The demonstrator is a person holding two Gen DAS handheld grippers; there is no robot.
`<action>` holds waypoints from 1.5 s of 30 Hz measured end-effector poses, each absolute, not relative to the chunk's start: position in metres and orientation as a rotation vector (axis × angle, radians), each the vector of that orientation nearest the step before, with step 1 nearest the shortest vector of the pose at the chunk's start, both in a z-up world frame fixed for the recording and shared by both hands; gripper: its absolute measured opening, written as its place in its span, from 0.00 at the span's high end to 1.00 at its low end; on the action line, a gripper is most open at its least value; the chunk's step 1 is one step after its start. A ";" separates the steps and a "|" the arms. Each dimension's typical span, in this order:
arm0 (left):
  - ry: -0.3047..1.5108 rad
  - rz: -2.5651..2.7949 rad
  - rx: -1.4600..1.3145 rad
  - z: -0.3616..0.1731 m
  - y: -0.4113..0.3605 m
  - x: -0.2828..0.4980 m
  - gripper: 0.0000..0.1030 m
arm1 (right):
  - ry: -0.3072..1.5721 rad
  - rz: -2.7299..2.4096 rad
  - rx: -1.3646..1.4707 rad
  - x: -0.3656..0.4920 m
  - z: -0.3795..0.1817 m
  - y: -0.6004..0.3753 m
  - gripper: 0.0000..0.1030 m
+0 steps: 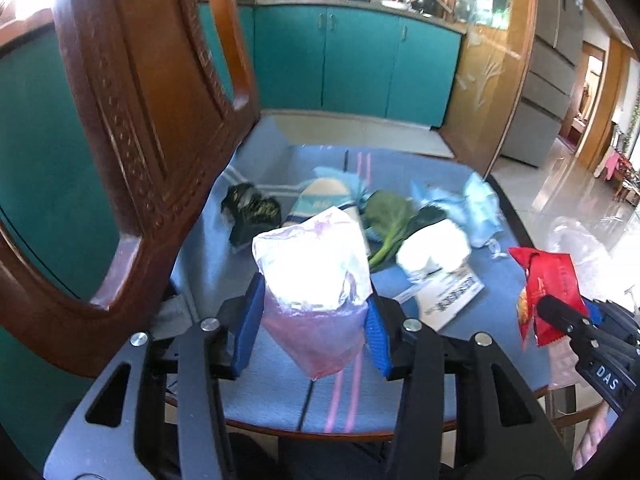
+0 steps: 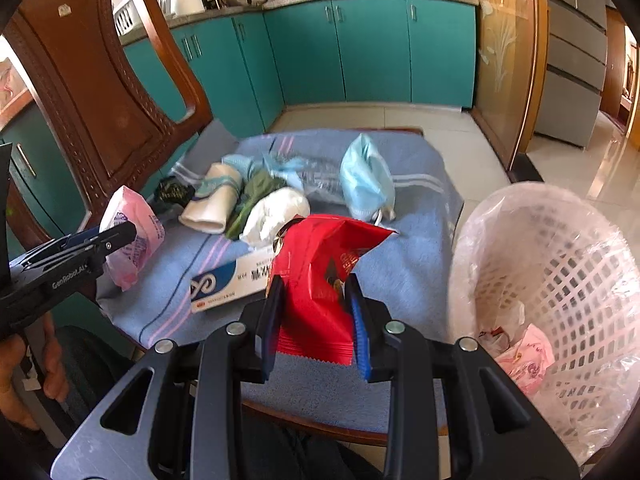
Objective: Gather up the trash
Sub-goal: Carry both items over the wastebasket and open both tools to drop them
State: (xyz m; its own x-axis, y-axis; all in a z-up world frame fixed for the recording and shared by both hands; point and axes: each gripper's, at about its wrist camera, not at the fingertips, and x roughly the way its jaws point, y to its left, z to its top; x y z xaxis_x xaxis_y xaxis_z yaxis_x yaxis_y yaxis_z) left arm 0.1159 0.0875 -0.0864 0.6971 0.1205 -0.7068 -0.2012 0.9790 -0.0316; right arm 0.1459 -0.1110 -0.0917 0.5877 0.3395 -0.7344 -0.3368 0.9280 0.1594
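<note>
We are holding the red wrapper [image 2: 320, 276] tight in the right tool [image 2: 316, 320], the bin [image 2: 560, 280] being just right of it, while the left tool [image 1: 310, 320] is gripping a pink bag [image 1: 316, 280].

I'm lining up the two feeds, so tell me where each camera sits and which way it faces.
Left wrist: on the left gripper, facing the chair seat and cabinets; jaws shut on a pink bag; right gripper at right.
Right wrist: on the right gripper, facing likewise; jaws shut on a red wrapper; basket right, a hand lower left.
Shared: seat, trash, cabinets.
</note>
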 end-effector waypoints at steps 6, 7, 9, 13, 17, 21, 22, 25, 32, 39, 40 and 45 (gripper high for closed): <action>0.732 0.122 -0.104 -0.067 0.067 0.111 0.54 | 0.789 0.344 0.045 0.143 -0.070 -0.145 0.70; 0.722 0.100 -0.107 -0.064 0.061 0.113 0.54 | 0.776 0.328 0.053 0.142 -0.066 -0.153 0.70; 0.709 0.053 -0.110 -0.057 0.050 0.115 0.54 | 0.753 0.283 0.070 0.141 -0.059 -0.174 0.70; 0.708 -0.039 -0.099 -0.051 0.020 0.125 0.54 | 0.720 0.155 0.100 0.137 -0.050 -0.224 0.70; 0.703 -0.141 -0.059 -0.049 -0.026 0.139 0.54 | 0.723 0.040 0.138 0.130 -0.053 -0.271 0.70; 0.718 -0.284 -0.006 -0.053 -0.087 0.154 0.54 | 0.740 -0.041 0.175 0.117 -0.062 -0.311 0.70; 0.730 -0.328 0.009 -0.056 -0.105 0.159 0.54 | 0.744 -0.054 0.175 0.115 -0.064 -0.316 0.70; 0.781 -0.426 0.046 -0.072 -0.152 0.173 0.54 | 0.750 -0.081 0.180 0.110 -0.067 -0.329 0.70; 0.825 -0.493 0.112 -0.098 -0.196 0.181 0.25 | 0.770 -0.104 0.198 0.111 -0.072 -0.345 0.69; 0.792 -0.367 0.096 -0.096 -0.153 0.184 0.16 | 0.815 -0.055 0.183 0.129 -0.085 -0.325 0.63; 0.788 -0.342 0.085 -0.094 -0.142 0.183 0.15 | 0.820 -0.051 0.180 0.131 -0.085 -0.322 0.61; 0.777 -0.165 0.055 -0.094 -0.086 0.184 0.13 | 0.822 -0.058 0.166 0.138 -0.087 -0.311 0.33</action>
State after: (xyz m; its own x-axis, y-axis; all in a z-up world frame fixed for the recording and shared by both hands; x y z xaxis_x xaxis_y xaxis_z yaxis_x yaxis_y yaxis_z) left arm 0.1844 -0.0855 -0.0937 0.7012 -0.1277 -0.7014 0.1682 0.9857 -0.0113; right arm 0.1382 -0.3111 -0.0865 0.6800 0.0123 -0.7331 0.1159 0.9855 0.1241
